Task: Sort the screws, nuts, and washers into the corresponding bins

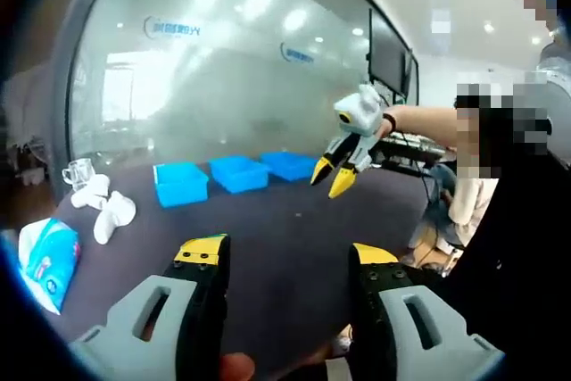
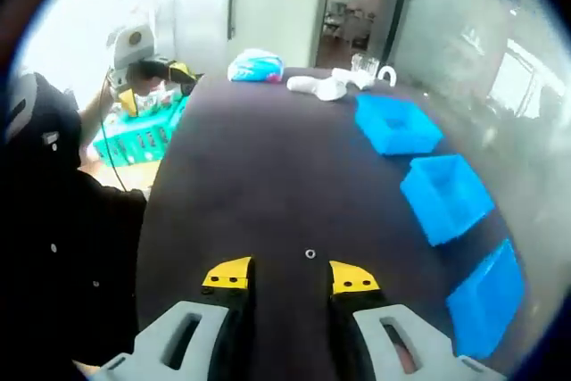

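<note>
Right gripper point(image 2: 288, 276): jaws apart, holding nothing, poised just short of a washer point(image 2: 310, 253) lying alone on the dark table point(image 2: 268, 158).
Left gripper point(image 1: 287, 254): jaws wide, empty, raised off the table's end.
Bins: three blue bins point(image 2: 443, 196) in a row along the table's edge, well apart from the washer.
Risk: the thin, flat ring could slide or flip from closing jaws.

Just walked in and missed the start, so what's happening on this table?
A person holds a gripper in each hand over a dark table. The right gripper is open just short of a small washer, which lies untouched. The left gripper is open and holds nothing. Three blue bins line one side, apparently empty. A tissue pack and a glass mug sit at the far end.
</note>
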`<state>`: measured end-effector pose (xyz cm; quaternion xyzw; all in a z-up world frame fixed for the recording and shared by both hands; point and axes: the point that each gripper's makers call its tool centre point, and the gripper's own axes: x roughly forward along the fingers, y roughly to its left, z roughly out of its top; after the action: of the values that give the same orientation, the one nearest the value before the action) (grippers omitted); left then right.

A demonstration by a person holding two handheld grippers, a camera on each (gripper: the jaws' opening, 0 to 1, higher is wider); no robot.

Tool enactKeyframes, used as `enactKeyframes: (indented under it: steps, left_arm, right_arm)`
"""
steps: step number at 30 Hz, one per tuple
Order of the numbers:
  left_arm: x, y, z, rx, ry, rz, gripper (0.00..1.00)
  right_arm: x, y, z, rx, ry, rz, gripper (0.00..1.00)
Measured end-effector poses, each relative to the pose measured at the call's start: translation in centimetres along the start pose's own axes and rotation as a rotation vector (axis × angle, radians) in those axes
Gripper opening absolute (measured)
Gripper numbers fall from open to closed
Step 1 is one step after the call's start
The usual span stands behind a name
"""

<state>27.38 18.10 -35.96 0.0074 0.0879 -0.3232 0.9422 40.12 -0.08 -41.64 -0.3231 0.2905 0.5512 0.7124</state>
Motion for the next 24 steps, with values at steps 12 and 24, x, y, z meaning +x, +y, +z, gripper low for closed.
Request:
enactKeyframes:
  steps: [12, 24]
  left_arm:
    - [0.1, -0.1, -0.4, -0.009, 0.006, 0.001, 0.51]
    - [0.1, 0.3, -0.9, -0.019, 0.019, 0.010, 0.51]
  right_arm:
    - [3.8, -0.4, -1.1, -0.067, 0.145, 0.063, 0.25]
    - [5.1, -0.7, -1.8, -0.063, 0.220, 0.109, 0.15]
